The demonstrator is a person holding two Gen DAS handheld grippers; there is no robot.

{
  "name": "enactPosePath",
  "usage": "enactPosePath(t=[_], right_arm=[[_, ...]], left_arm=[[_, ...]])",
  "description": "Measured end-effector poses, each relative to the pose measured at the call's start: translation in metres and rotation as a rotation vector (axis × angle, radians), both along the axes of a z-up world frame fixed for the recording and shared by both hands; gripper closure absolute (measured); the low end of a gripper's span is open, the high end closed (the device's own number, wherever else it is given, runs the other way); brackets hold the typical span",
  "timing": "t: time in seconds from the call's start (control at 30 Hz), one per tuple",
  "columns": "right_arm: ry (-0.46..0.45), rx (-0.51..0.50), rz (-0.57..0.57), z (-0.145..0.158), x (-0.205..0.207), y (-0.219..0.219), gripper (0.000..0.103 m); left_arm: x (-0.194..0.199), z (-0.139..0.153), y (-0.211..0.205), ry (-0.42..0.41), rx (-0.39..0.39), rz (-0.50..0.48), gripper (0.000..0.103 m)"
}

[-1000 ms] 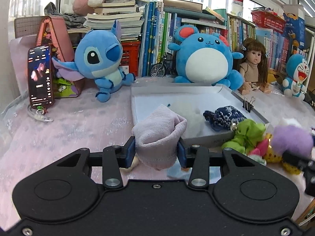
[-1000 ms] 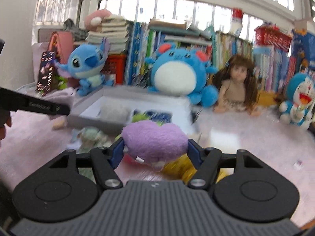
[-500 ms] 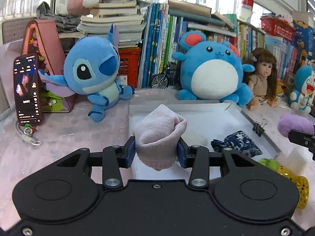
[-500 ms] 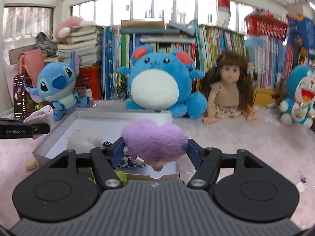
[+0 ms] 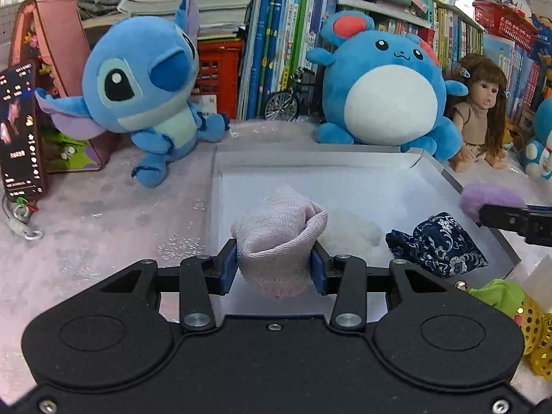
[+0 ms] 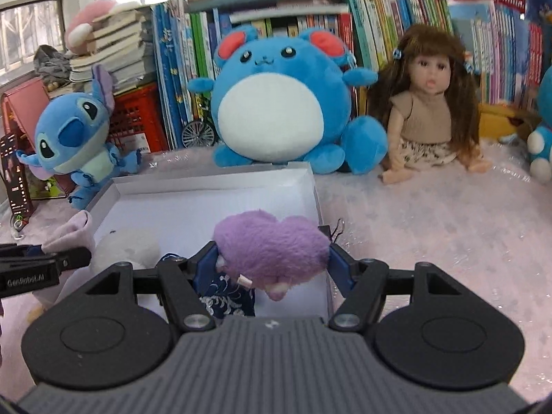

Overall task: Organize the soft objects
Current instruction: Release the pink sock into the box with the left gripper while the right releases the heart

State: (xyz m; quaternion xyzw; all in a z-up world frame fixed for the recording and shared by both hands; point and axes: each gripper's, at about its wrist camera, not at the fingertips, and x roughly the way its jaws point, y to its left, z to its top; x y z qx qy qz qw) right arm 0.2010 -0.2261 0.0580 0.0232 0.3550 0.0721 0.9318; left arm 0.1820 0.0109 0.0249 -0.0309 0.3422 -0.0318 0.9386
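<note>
The left gripper (image 5: pixel 275 264) is clamped on a pink sock (image 5: pixel 279 238), held over the near left edge of the white box (image 5: pixel 345 160). The right gripper (image 6: pixel 272 262) squeezes a purple heart (image 6: pixel 270 246) above the box's near right corner. Just past the sock, on the box floor, lie a white fluffy lump (image 5: pixel 352 233) and a dark blue pouch (image 5: pixel 436 245). A green toy (image 5: pixel 496 293) and a gold sequin piece (image 5: pixel 533 324) sit outside by the near right corner, probably waiting their turn.

Both loads look ready to drop. The sock should go forward over bare floor left of the white lump, then low before the jaws part, so it does not flop across the rim. The heart needs the free floor behind the pouch; how much room lies there is hard to judge through the lens. Beyond the box stand Stitch (image 5: pixel 141 89) and a round blue plush (image 5: pixel 386 89).
</note>
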Motion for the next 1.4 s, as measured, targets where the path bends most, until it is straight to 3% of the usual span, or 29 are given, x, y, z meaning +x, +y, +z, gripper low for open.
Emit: enactPosePath(t=[0.67, 1.0, 1.27, 1.4], right_arm=[[0.077, 0.111, 0.008, -0.025, 0.011, 0.008, 0.034], [0.067, 0.109, -0.023, -0.025, 0.008, 0.002, 0.033], [0.088, 0.133, -0.039, -0.028, 0.008, -0.006, 0.026], [0.088, 0.132, -0.035, -0.025, 0.006, -0.006, 0.017]], left_arm=[[0.004, -0.01, -0.014, 0.029, -0.003, -0.02, 0.062], [0.003, -0.01, -0.012, 0.024, -0.012, -0.018, 0.06], [0.0, -0.009, -0.014, 0.011, 0.001, -0.015, 0.05], [-0.005, -0.005, -0.01, -0.011, -0.009, -0.008, 0.035]])
